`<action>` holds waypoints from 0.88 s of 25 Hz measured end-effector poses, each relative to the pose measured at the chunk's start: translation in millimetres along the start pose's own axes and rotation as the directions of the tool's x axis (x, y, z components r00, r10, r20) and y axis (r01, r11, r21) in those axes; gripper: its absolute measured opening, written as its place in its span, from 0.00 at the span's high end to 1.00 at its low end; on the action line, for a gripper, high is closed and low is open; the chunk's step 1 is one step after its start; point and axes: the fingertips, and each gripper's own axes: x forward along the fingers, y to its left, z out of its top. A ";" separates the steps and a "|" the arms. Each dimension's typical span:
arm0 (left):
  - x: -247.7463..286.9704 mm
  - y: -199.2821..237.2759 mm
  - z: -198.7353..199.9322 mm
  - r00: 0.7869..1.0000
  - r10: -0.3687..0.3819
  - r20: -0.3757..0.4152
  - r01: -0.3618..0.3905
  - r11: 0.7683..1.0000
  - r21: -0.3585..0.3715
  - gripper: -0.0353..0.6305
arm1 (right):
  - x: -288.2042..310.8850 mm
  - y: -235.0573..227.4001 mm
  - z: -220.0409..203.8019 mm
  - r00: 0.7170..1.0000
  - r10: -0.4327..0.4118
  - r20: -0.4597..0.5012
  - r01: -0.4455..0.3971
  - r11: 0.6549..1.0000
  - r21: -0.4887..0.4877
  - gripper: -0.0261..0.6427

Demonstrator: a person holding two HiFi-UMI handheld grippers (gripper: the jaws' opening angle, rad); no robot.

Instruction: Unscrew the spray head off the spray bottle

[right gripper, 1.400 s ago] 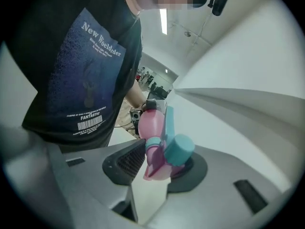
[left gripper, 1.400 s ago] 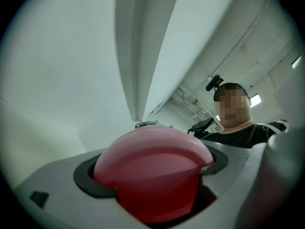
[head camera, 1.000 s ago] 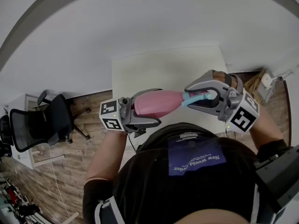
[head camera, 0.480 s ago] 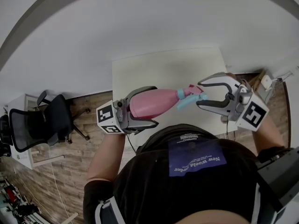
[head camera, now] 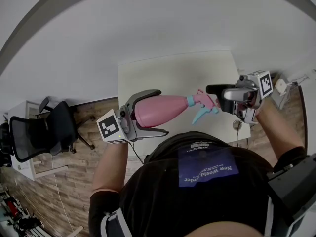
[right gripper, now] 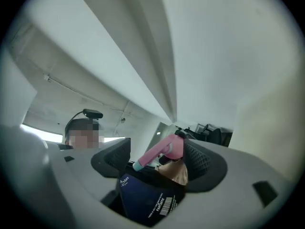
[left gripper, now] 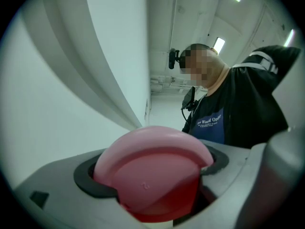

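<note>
A pink spray bottle (head camera: 160, 109) lies sideways in the air over the near edge of the white table (head camera: 173, 70). My left gripper (head camera: 162, 111) is shut on its body; in the left gripper view the bottle's round base (left gripper: 152, 168) fills the gap between the jaws of the left gripper (left gripper: 155, 175). The pink spray head (head camera: 202, 100) with its teal trigger (head camera: 201, 115) points right, still on the neck. My right gripper (head camera: 213, 97) is at the head's tip, jaws opening and spread wide. In the right gripper view the spray head (right gripper: 164, 150) shows between the jaws of the right gripper (right gripper: 159, 168), which do not press on it.
A black office chair (head camera: 44, 130) stands on the wood floor at the left. A small white device (head camera: 281, 85) lies beyond the table's right end. A thin cable (head camera: 238, 126) lies at the table's near right corner. The person's torso is right below the bottle.
The right gripper has let go of the spray head, opened wide, rolled over and drawn back to the right. The left gripper has tilted the bottle slightly upward.
</note>
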 end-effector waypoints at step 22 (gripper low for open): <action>9.0 -17.9 -26.8 0.993 -0.039 -0.114 0.031 0.997 -0.074 0.20 | 59.7 -28.2 -66.1 0.865 -0.368 -0.341 0.165 0.851 -0.498 0.76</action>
